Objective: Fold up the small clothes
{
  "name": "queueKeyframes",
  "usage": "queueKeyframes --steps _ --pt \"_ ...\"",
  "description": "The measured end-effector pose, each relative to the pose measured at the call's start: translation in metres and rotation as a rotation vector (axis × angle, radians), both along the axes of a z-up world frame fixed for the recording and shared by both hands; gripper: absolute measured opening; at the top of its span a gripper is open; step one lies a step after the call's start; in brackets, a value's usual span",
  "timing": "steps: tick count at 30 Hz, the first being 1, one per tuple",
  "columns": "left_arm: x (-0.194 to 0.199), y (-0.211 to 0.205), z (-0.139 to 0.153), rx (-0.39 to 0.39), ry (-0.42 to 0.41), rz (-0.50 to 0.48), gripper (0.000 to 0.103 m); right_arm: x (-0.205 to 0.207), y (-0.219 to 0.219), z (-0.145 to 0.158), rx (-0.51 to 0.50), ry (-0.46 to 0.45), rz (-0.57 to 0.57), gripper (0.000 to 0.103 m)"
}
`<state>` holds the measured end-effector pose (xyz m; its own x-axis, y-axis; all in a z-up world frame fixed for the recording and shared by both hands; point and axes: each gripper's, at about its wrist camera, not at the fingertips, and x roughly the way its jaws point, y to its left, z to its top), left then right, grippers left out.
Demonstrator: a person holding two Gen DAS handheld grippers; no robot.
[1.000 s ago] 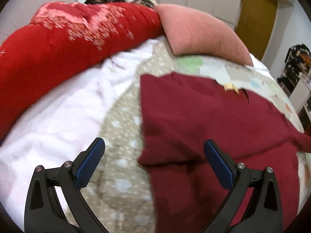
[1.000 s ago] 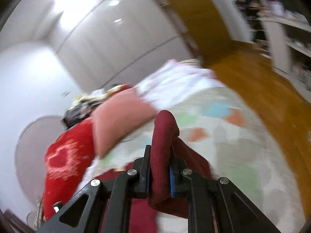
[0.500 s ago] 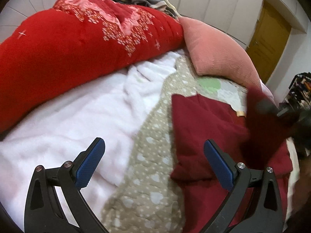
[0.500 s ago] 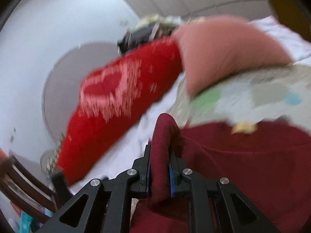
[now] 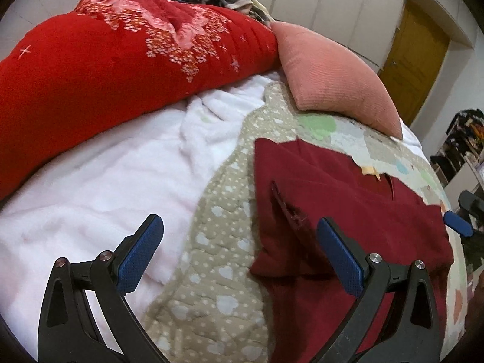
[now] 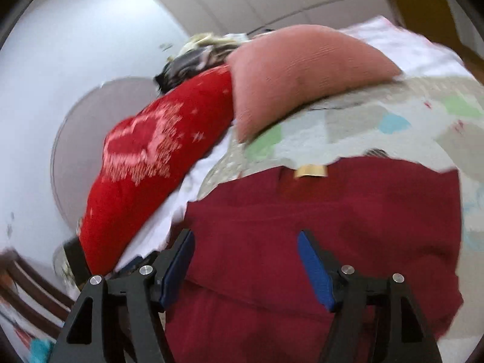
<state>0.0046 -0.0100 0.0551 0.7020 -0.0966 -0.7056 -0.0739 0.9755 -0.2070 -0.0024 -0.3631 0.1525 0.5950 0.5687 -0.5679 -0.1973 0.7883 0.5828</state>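
Now that the right claw has let go, nothing is gripped. On the far left lies the red quilt (image 5: pixel 115 60), then the white blanket (image 5: pixel 106 181). The left claw (image 5: pixel 239 254) gapes wide and empty above the dotted bedspread (image 5: pixel 217 242). The dark red shirt (image 5: pixel 348 199) lies flat there, its sleeve folded inward. The right claw (image 6: pixel 246 267), a second ago clamped on that sleeve, hovers open above it, so this fold looks finished.

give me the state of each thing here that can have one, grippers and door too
left gripper: open, holding nothing
right gripper: open, holding nothing
maroon garment: lying on the bed, partly folded
pink pillow: lying on the quilt's edge
yellow door: shut
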Motion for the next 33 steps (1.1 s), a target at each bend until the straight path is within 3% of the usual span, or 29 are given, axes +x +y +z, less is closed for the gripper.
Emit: queueKeyframes --steps 2,4,9,11,13,15,18,20,22,23,26,29,33 --pt "-0.002 -0.006 0.000 0.015 -0.004 -0.019 0.102 -0.002 -0.001 -0.005 0.026 0.023 -0.008 0.068" --pt "-0.002 -0.009 0.001 0.021 -0.015 -0.036 0.102 -0.006 0.003 -0.005 -0.022 0.031 -0.014 0.068" --pt "0.003 -0.012 -0.003 0.022 -0.002 -0.054 0.102 -0.029 -0.029 0.009 -0.245 -0.029 -0.143 0.068" --pt "0.006 -0.012 -0.008 0.020 0.015 -0.044 0.102 -0.037 -0.064 0.007 -0.372 -0.011 -0.258 0.068" --pt "0.010 -0.012 -0.013 0.007 0.033 -0.038 0.102 -0.041 -0.091 -0.002 -0.415 0.032 -0.324 0.068" --pt "0.012 -0.014 -0.018 -0.001 0.047 -0.038 0.102 -0.045 -0.113 -0.019 -0.344 0.099 -0.341 0.068" --pt "0.013 -0.020 -0.022 0.023 0.056 -0.042 0.102 -0.045 -0.115 -0.034 -0.251 0.124 -0.305 0.068" --pt "0.014 -0.025 -0.026 0.045 0.064 -0.049 0.102 -0.040 -0.102 -0.046 -0.332 0.149 -0.243 0.064" --pt "0.014 -0.027 -0.028 0.054 0.070 -0.053 0.102 -0.038 -0.094 -0.064 -0.493 0.208 -0.211 0.062" --pt "0.014 -0.026 -0.028 0.053 0.071 -0.053 0.102 -0.041 -0.096 -0.069 -0.503 0.200 -0.206 0.062" --pt "0.014 -0.024 -0.027 0.043 0.070 -0.051 0.102 -0.055 -0.115 -0.062 -0.422 0.202 -0.259 0.061" --pt "0.013 -0.024 -0.027 0.043 0.070 -0.048 0.102 -0.065 -0.121 -0.041 -0.413 0.157 -0.298 0.061" --pt "0.014 -0.025 -0.027 0.046 0.069 -0.047 0.102 -0.052 -0.121 -0.021 -0.337 0.103 -0.343 0.061"
